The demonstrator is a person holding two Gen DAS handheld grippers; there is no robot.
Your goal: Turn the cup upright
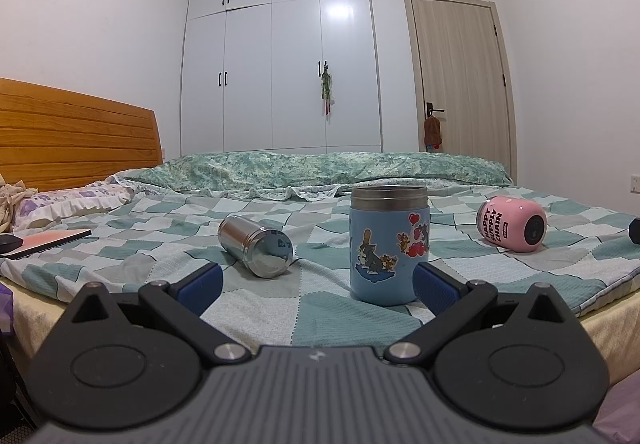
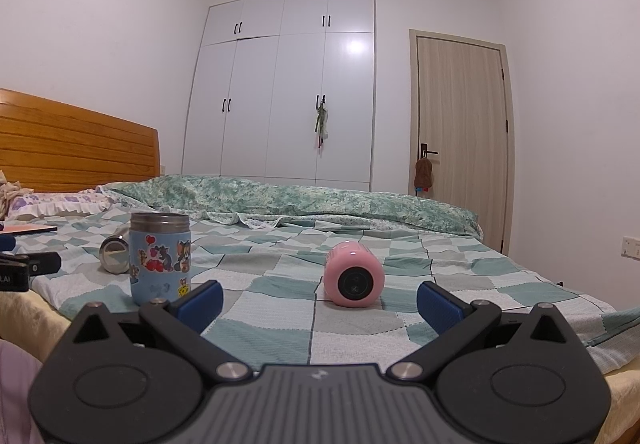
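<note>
Pink cup (image 2: 354,273) is lying sideways, base facing the nearer, empty, spread-fingered right gripper (image 2: 319,302) straight ahead.

on the bed (image 1: 280,308): steel cup (image 1: 256,246) toppled left, cartoon cup (image 1: 389,244) upright between, pink cup (image 2: 354,272) toppled right, seemingly apart

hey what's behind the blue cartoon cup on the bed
Behind the blue cup lies a steel cup on its side, partly hidden in the right view. Farther back sits a rumpled green quilt.
</note>
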